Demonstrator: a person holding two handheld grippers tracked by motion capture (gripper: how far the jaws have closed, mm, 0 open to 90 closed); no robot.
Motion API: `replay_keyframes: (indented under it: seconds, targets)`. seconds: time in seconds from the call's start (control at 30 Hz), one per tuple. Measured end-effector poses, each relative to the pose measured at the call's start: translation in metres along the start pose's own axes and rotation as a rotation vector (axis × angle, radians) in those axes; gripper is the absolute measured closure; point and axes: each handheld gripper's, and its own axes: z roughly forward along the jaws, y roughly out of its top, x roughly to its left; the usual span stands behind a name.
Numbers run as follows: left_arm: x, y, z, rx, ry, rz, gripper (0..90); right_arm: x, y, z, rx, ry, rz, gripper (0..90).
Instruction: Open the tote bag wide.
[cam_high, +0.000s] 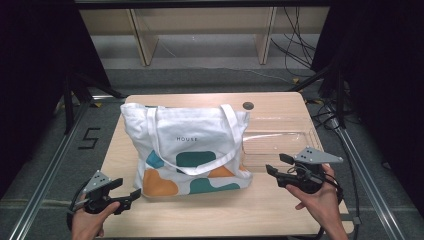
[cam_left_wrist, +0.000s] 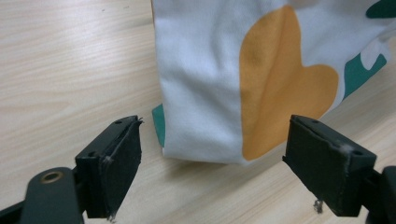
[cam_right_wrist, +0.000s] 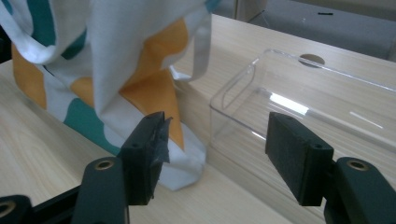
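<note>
Tote bag (cam_high: 187, 150) flanked by both grippers — near corners approached.
L gripper (cam_high: 127, 195) & R gripper (cam_high: 278, 163): jaws held wide, nothing gripped, aligned w/ bottom corners.

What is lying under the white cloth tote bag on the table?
Under the white cloth tote bag with teal and orange patches only the light wooden table shows. Beside it stands a clear plastic box. The bag's inside stays covered.

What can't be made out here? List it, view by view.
- High view: the inside of the tote bag is hidden by its own cloth; the small print above "HOUSE" is too small to read.
- High view: the near left part of the clear plastic tray is covered by the bag.
- Left gripper view: the bag's top and handles are cut off by the frame edge.
- Right gripper view: the tray's far right end is cut off.
</note>
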Motion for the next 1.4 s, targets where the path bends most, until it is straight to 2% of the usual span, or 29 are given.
replay_keyframes:
  seconds: [0.03,0.13,0.2,0.23,0.27,0.3,0.33,0.37,0.4,0.43,0.47,0.57,0.63,0.77,0.8,0.83,0.87,0.9,0.93,0.97,1.0,1.03,1.07,1.13,1.2,1.23,1.33,1.37,1.4]
  targets:
    - [0.001,0.005,-0.001,-0.001,0.003,0.003,17.9,0.001,0.006,0.002,-0.01,0.008,-0.029,39.7]
    - [0.0,0.012,-0.003,-0.015,0.009,-0.001,17.9,0.007,0.017,0.003,0.003,0.025,-0.026,39.7]
    - [0.001,0.019,-0.005,-0.029,0.002,0.011,18.3,0.01,0.026,0.005,-0.017,0.035,-0.044,39.8]
    - [0.002,0.022,-0.007,-0.032,-0.002,0.014,19.1,0.014,0.03,0.006,-0.035,0.04,-0.036,40.3]
    - [0.002,0.025,-0.008,-0.039,-0.007,0.005,20.0,0.015,0.036,0.007,-0.039,0.044,-0.06,40.9]
    - [0.003,0.028,-0.009,-0.045,-0.01,0.015,20.2,0.016,0.043,0.007,-0.051,0.05,-0.078,40.6]
    - [0.003,0.032,-0.011,-0.049,-0.006,0.006,20.2,0.02,0.049,0.008,-0.053,0.067,-0.063,40.6]
    - [0.004,0.035,-0.012,-0.053,-0.013,0.02,20.5,0.024,0.055,0.009,-0.059,0.092,-0.047,40.6]
    - [0.005,0.038,-0.014,-0.048,-0.015,0.011,20.8,0.025,0.061,0.01,-0.069,0.093,-0.083,40.7]
    - [0.005,0.041,-0.015,-0.055,-0.017,0.018,20.8,0.03,0.067,0.009,-0.065,0.1,-0.062,40.6]
    - [0.006,0.043,-0.015,-0.082,-0.02,0.013,20.8,0.031,0.072,0.009,-0.069,0.102,-0.082,40.6]
    - [0.006,0.05,-0.017,-0.065,-0.038,0.005,20.8,0.038,0.086,0.013,-0.064,0.128,-0.094,40.0]
    - [0.005,0.054,-0.017,-0.089,-0.045,0.015,20.8,0.041,0.094,0.018,-0.069,0.13,-0.11,39.7]
    - [0.0,0.062,-0.021,-0.074,-0.068,0.026,20.6,0.046,0.107,0.024,-0.061,0.14,-0.138,40.5]
    - [-0.001,0.063,-0.02,-0.094,-0.076,0.029,20.2,0.048,0.109,0.026,-0.066,0.141,-0.13,41.2]
    - [-0.001,0.066,-0.021,-0.067,-0.079,0.029,19.9,0.048,0.112,0.028,-0.06,0.145,-0.136,42.6]
    - [-0.001,0.066,-0.021,-0.067,-0.079,0.029,19.8,0.048,0.112,0.028,-0.06,0.145,-0.136,42.6]
    - [-0.003,0.068,-0.019,-0.096,-0.083,0.032,19.8,0.048,0.113,0.03,-0.058,0.151,-0.134,45.0]
    - [-0.002,0.07,-0.02,-0.076,-0.083,0.046,19.7,0.046,0.115,0.033,-0.071,0.161,-0.135,48.5]
    - [-0.003,0.071,-0.017,-0.1,-0.08,0.036,19.5,0.045,0.117,0.036,-0.066,0.176,-0.128,54.3]
    - [-0.002,0.073,-0.018,-0.078,-0.077,0.04,19.4,0.044,0.117,0.036,-0.047,0.185,-0.114,58.4]
    - [-0.002,0.073,-0.017,-0.096,-0.081,0.036,19.4,0.043,0.116,0.037,-0.041,0.185,-0.115,62.2]
    - [-0.002,0.074,-0.017,-0.081,-0.079,0.042,19.3,0.042,0.116,0.038,-0.038,0.189,-0.111,65.4]
    - [-0.001,0.075,-0.016,-0.086,-0.079,0.043,19.3,0.043,0.114,0.035,-0.062,0.192,-0.144,73.7]
    - [-0.001,0.075,-0.016,-0.088,-0.08,0.042,19.2,0.046,0.113,0.032,-0.076,0.199,-0.141,77.2]
    - [-0.001,0.075,-0.016,-0.091,-0.079,0.033,19.2,0.05,0.111,0.024,-0.089,0.195,-0.182,81.5]
    - [0.0,0.076,-0.016,-0.09,-0.074,0.041,19.2,0.055,0.106,0.015,-0.085,0.207,-0.233,83.4]
    - [-0.001,0.075,-0.016,-0.092,-0.069,0.03,19.1,0.057,0.104,0.013,-0.096,0.203,-0.26,83.7]
    - [0.0,0.075,-0.015,-0.094,-0.075,0.035,19.2,0.06,0.101,0.01,-0.098,0.207,-0.261,83.9]
